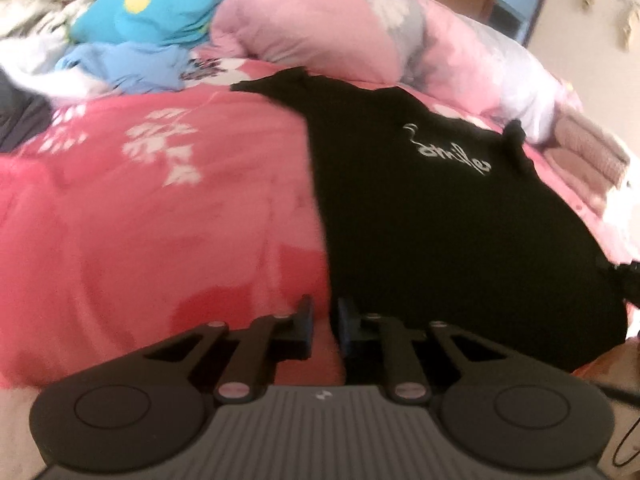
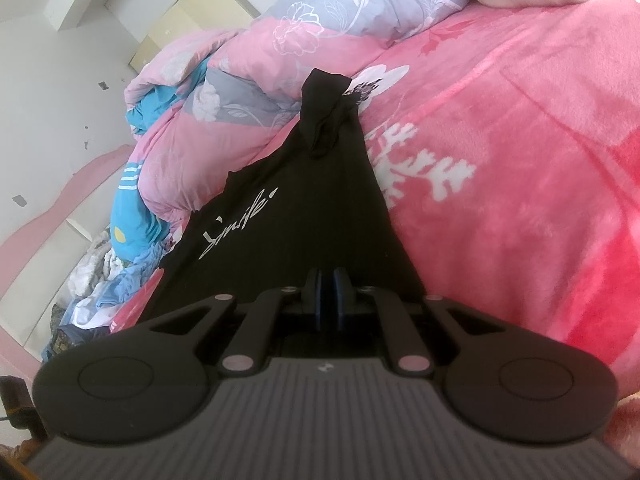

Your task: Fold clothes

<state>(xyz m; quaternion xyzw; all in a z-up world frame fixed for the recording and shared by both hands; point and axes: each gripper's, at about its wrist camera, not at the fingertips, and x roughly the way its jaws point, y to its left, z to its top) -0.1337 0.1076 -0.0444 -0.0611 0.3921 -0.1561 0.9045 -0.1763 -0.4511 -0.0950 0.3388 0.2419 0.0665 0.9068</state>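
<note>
Here, right tool (image 2: 328,280) clamped on black shirt (image 2: 280,232); left tool (image 1: 323,312) slightly apart, empty.

room — white wall (image 2: 52,92) | cream cabinet (image 2: 188,28) | pink bed blanket (image 2: 520,140) | daylight

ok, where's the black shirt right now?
The black shirt lies on the pink blanket, right of centre in the left wrist view, just below the bunched pink quilt.
</note>
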